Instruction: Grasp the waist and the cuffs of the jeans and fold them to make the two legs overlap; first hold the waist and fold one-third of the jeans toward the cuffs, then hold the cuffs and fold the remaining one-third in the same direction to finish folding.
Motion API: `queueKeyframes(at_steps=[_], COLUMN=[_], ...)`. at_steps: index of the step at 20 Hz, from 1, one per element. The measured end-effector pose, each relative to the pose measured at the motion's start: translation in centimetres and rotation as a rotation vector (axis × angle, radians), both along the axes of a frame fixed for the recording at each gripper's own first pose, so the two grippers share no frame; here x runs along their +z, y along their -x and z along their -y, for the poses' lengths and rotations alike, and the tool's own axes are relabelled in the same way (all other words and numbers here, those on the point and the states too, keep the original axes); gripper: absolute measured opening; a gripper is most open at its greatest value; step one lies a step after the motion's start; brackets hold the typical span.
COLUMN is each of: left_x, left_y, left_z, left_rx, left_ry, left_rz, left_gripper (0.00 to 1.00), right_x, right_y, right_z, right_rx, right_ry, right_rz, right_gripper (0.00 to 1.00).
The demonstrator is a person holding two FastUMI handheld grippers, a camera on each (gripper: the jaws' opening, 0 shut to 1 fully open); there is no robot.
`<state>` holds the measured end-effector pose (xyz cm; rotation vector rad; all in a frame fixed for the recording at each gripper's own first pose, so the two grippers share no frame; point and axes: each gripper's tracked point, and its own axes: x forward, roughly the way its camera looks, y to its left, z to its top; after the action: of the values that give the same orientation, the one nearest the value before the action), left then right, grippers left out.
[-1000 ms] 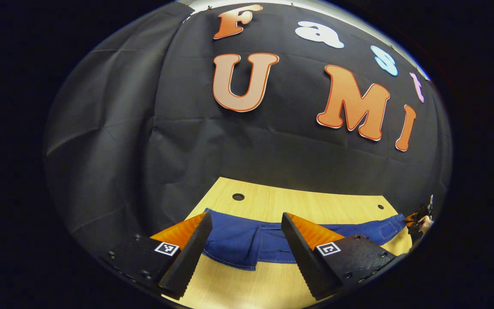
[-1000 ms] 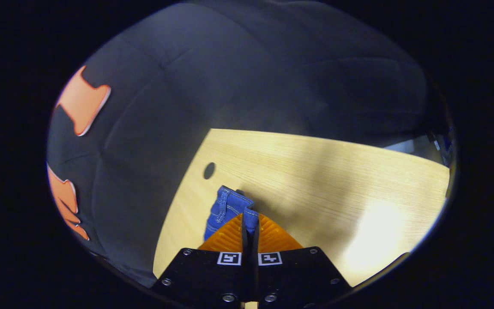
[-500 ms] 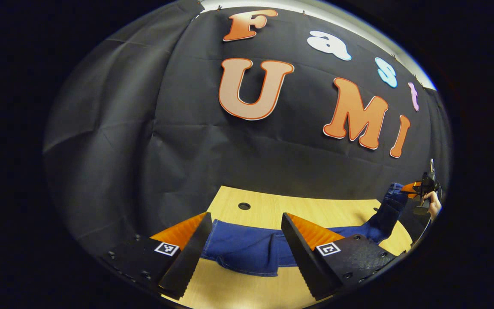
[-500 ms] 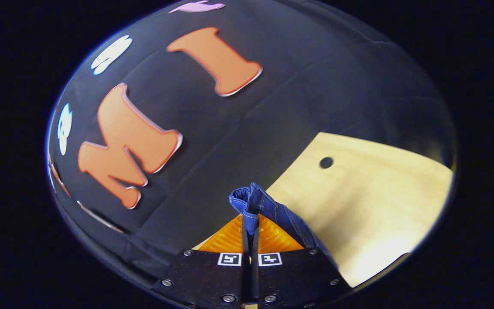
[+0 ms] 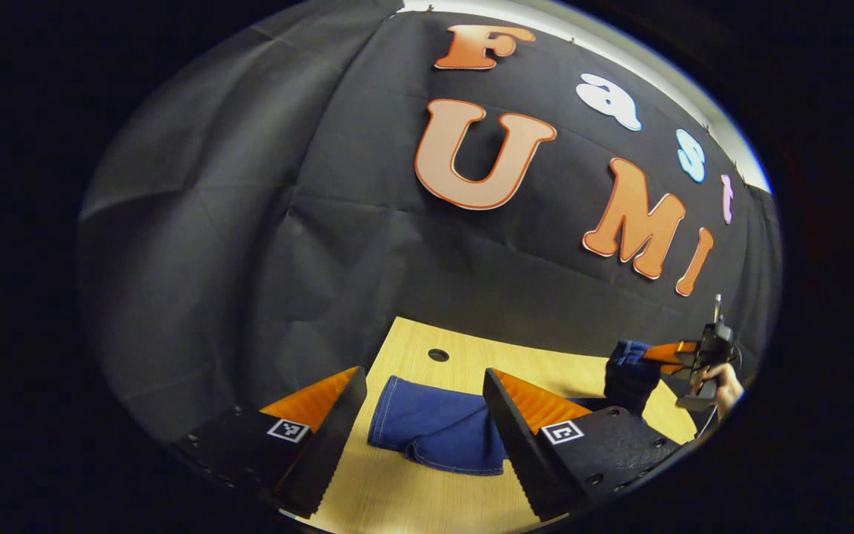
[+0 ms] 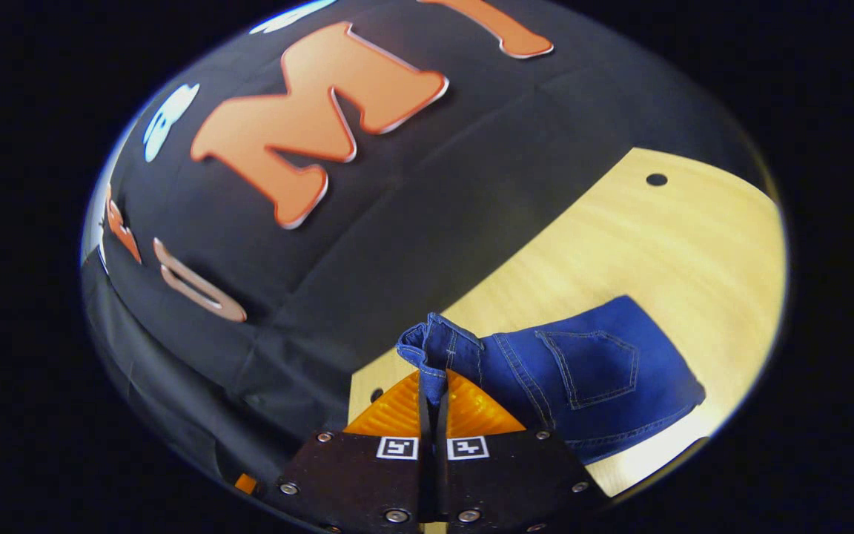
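1. The left gripper (image 5: 419, 415) hung above the table (image 5: 412, 489), jaws wide and holding nothing; the jeans' (image 5: 434, 423) cuff end lay between and just beyond its fingers.
2. The jeans ran lengthwise rightward, toward the waist (image 6: 434, 348).
3. The right gripper (image 6: 432, 404) pinched the raised waist, so it seemed better placed to carry the fold cuffward.

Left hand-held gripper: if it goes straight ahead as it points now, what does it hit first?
Probably the jeans lying on the table, between the open fingers of the left hand-held gripper. If it passes above them, the black cloth wall comes next; depth is unclear.
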<state>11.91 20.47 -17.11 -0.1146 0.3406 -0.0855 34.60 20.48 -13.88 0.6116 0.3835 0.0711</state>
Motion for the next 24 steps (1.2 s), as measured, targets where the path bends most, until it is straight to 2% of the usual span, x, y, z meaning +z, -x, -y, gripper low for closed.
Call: queueKeyframes(at_steps=[6,7,8,11,13,14,15,18,22,24], left_x=[-3.7,-4.1,-4.8,-7.6,-10.1,-12.0,-13.1,-16.1,-18.7,-20.9], left_y=[0.0,0.1,0.3,0.3,0.1,0.3,0.5,0.4,-0.2,-1.3], left_z=[-1.1,-1.4,-1.8,-2.4,-2.5,-2.5,-2.4,-2.0,-0.3,0.7], left_rx=[-0.018,-0.015,-0.006,0.035,0.070,0.106,0.133,0.218,0.231,0.266], left_ry=[0.056,0.066,0.083,0.140,0.196,0.254,0.303,0.432,0.410,0.411], left_rz=[-0.080,-0.087,-0.104,-0.159,-0.207,-0.248,-0.280,-0.333,-0.363,-0.384], left_gripper=[0.97,0.97,0.98,0.97,0.97,0.98,1.00,0.98,0.98,0.98], right_x=[-6.7,-7.4,-8.1,-8.6,-7.8,-7.3,-6.6,-5.4,-5.3,-5.4], right_y=[-0.4,-0.2,0.0,0.4,0.8,1.1,1.6,2.2,2.9,2.9], right_z=[-3.6,-4.8,-5.9,-5.0,-4.7,-4.6,-4.5,-3.4,-1.4,0.1], right_rx=[0.050,0.083,0.126,0.120,0.138,0.150,0.161,0.168,0.162,0.150], right_ry=[0.117,0.108,0.097,0.153,0.173,0.173,0.164,0.127,0.095,0.076], right_rz=[-0.143,-0.146,-0.162,-0.180,-0.169,-0.165,-0.159,-0.165,-0.200,-0.230], right_gripper=[0.02,0.09,0.31,0.98,0.98,0.98,0.98,0.98,0.98,0.98])
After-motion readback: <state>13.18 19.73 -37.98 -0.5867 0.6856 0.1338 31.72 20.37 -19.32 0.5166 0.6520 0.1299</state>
